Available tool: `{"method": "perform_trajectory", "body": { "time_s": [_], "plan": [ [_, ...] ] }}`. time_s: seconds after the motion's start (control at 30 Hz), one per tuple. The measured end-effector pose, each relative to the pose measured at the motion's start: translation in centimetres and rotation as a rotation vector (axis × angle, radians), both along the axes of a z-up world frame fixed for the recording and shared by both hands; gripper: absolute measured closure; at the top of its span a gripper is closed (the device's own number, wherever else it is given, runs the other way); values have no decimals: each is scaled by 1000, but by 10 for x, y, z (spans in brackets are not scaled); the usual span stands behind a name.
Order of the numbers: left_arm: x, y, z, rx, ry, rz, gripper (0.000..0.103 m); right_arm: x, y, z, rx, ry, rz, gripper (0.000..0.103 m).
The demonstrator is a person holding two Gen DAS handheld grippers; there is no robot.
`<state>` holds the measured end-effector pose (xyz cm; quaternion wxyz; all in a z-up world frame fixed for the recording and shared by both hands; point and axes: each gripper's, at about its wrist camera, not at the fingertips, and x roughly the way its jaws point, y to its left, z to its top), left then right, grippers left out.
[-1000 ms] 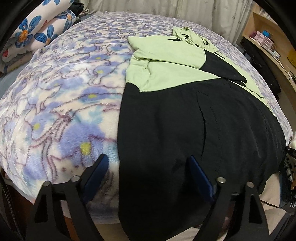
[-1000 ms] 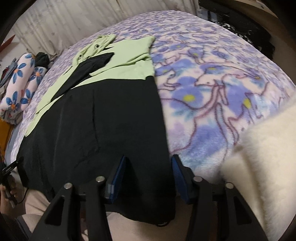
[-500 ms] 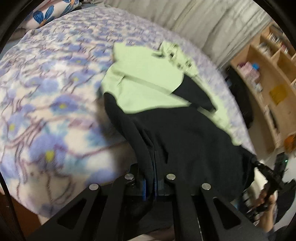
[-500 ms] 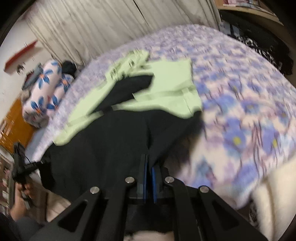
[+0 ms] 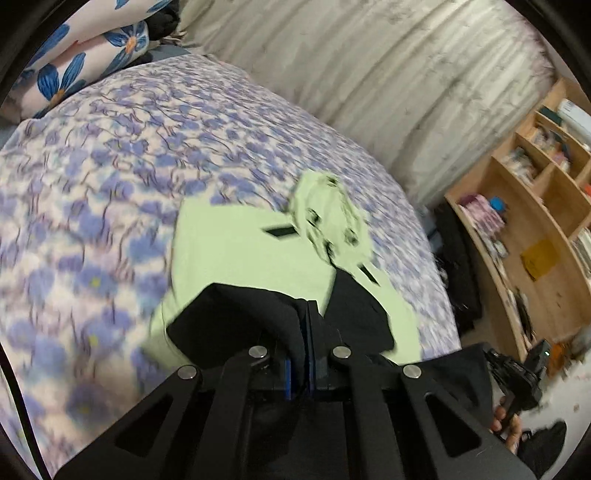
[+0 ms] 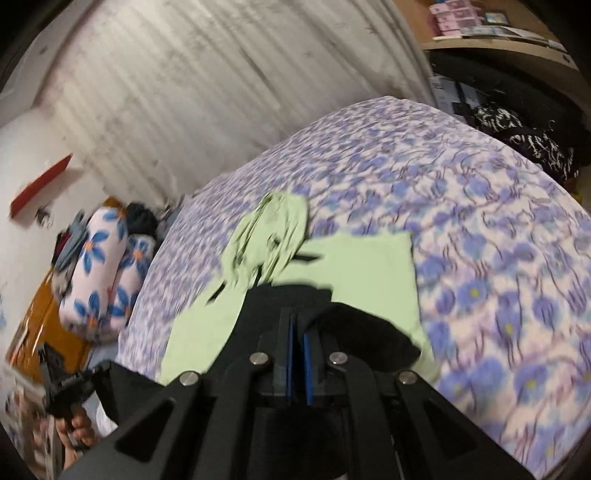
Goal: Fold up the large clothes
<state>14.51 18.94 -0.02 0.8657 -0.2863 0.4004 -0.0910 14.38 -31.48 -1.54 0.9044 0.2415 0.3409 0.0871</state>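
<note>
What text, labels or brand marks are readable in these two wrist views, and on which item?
None readable.
Pink packs on the wooden shelf: print too blurred to read.
Books and boxes in the bookcase: too small and blurred.
Green and black garment, floral blanket: no lettering visible.

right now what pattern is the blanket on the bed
Purple-blue flowers on a pale ground; the blanket shows best in the right wrist view.
</note>
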Motion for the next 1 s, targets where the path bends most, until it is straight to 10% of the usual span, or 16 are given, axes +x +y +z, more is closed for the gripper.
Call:
{"method": "perform_trajectory", "body": {
  "time_s": [0.17, 0.23, 0.37, 1.0],
  "plan": [
    [80, 19, -26, -9, 93, 103, 71, 68, -16, -23, 4, 121, -63, 92],
    [99, 23, -35, 11, 97, 134, 59, 87, -19, -37, 1, 177, -78, 69],
    [129, 17, -59, 96, 147, 136, 56, 105, -24, -64, -19, 226, -90, 63],
    [69, 1, -62, 371, 121, -60, 31, 45, -36, -87, -45, 232, -13, 55]
  ]
}}
